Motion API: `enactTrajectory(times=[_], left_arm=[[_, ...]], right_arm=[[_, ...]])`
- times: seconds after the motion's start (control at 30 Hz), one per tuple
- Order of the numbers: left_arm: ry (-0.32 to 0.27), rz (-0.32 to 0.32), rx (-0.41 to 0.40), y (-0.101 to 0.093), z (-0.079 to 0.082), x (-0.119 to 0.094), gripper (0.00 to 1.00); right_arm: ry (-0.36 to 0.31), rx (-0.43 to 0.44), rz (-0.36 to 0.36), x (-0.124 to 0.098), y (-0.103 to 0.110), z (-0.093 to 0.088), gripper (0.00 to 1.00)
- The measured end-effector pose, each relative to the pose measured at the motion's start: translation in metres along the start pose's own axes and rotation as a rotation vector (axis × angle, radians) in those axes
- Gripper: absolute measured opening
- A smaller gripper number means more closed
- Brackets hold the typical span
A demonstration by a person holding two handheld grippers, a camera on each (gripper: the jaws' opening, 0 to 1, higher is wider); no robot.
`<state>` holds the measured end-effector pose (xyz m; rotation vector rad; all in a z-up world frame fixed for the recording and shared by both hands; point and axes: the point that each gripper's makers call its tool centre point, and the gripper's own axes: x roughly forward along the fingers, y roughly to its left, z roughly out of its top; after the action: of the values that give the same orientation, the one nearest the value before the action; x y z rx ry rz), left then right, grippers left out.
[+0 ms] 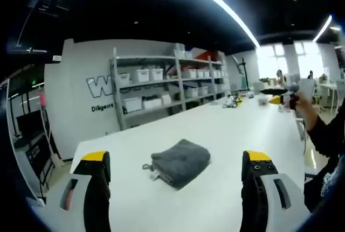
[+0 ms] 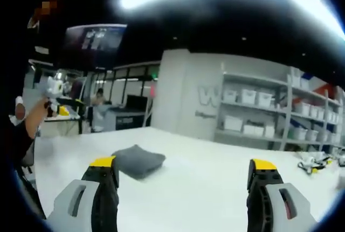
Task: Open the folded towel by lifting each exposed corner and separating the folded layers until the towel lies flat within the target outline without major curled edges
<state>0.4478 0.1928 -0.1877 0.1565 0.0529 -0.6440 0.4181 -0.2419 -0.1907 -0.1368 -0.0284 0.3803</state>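
Observation:
A grey towel (image 1: 180, 162) lies folded in a thick square on the white table (image 1: 226, 135), with a small tag loop at its left corner. My left gripper (image 1: 177, 161) is open, its yellow-tipped jaws standing wide on either side of the towel and short of it. In the right gripper view the towel (image 2: 138, 160) lies just beyond the left jaw. My right gripper (image 2: 183, 163) is open with nothing between its jaws, above bare table (image 2: 205, 173). At the right edge of the left gripper view, a hand (image 1: 303, 103) holds the other gripper (image 1: 283, 96) up in the air.
Metal shelves (image 1: 167, 81) with white bins stand against the wall behind the table, also seen on the right (image 2: 259, 111). Small white items (image 1: 233, 102) lie at the table's far end. A dark sleeve (image 1: 323, 135) is at the right. Desks and a seated person (image 2: 98, 98) are in the background.

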Motion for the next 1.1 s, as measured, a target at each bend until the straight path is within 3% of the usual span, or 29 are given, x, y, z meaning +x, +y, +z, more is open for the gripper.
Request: enactTrajectory(times=[0.13, 0.23, 0.4, 0.5, 0.63, 0.77, 0.97, 1.1], left_arm=[[-0.010, -0.017, -0.015, 0.011, 0.015, 0.014, 1.00], [-0.022, -0.019, -0.033, 0.017, 0.025, 0.022, 0.99], [0.000, -0.065, -0.034, 0.013, 0.028, 0.040, 1.00], [0.007, -0.106, 0.004, 0.014, 0.030, 0.049, 1.00], [-0.038, -0.121, -0.035, 0.024, 0.045, 0.056, 1.00], [-0.049, -0.093, 0.008, 0.031, 0.045, 0.061, 1.00], [-0.034, -0.064, -0.011, 0.049, 0.038, 0.067, 1.00], [-0.070, -0.026, -0.025, 0.059, 0.047, 0.065, 1.00]], right_arm=[[-0.007, 0.001, 0.012, 0.011, -0.002, 0.008, 0.99], [0.024, -0.018, 0.036, 0.024, 0.004, 0.012, 0.99], [0.028, -0.043, 0.069, 0.050, 0.018, 0.027, 1.00], [0.072, -0.106, 0.094, 0.068, 0.022, 0.035, 1.00], [0.052, -0.108, 0.090, 0.087, 0.020, 0.060, 1.00], [0.007, -0.112, 0.104, 0.096, 0.021, 0.078, 1.00], [-0.003, -0.107, 0.095, 0.112, 0.004, 0.066, 1.00], [0.026, -0.134, 0.086, 0.126, -0.004, 0.058, 1.00]])
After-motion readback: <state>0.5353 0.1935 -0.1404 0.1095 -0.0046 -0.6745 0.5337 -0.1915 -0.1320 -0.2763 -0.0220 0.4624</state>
